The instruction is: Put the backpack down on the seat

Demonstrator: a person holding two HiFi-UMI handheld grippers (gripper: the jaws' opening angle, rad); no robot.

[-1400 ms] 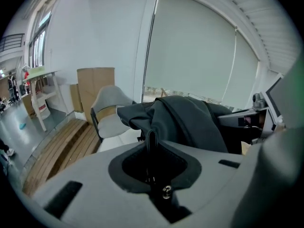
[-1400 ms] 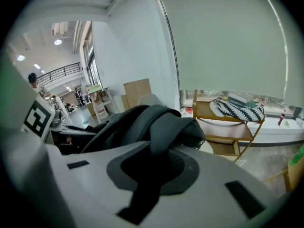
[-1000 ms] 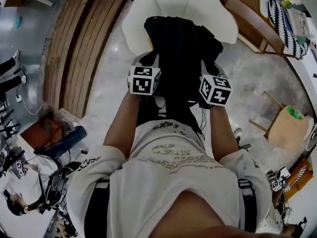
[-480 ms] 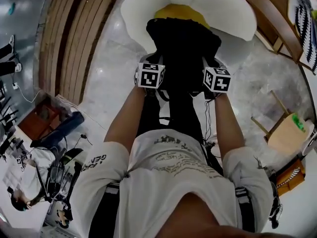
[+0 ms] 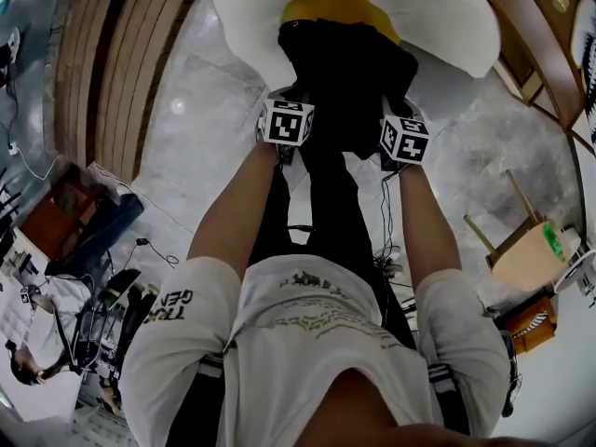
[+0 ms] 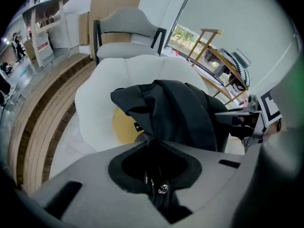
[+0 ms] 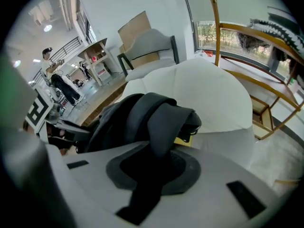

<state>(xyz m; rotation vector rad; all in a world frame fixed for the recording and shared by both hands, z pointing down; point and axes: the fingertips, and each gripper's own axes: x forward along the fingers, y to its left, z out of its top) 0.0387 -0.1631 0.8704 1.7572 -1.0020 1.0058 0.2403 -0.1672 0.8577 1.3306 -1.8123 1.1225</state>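
Jaws first: left gripper (image 6: 155, 167) has its jaws nearly together, pinched on a fold of black fabric/webbing of the backpack (image 5: 345, 74). A small metal stud shows in the gap. Right gripper (image 7: 151, 171) is the same, jaws almost closed on a wide padded black strap (image 7: 164, 122) that loops up out of them into the pack body.

Both grippers sit side by side at the near edge of the pack, marker cubes up, with a bare forearm behind each.

The backpack hangs between them over the seat (image 5: 445, 19), a white petal-shaped chair. It overlaps the front of the yellow cushion (image 5: 328, 6) in the seat's middle. The top of the pack is slumped and folded. Can't tell whether its bottom touches the cushion.

Around it:
- Grey marble-look floor (image 5: 191, 147) under the chair.
- Wooden slatted platform (image 5: 121, 73) to the left.
- Small wooden stool (image 5: 523, 254) to the right, well apart from the chair.
- Grey armchair (image 6: 124, 32) behind the seat in the left gripper view.
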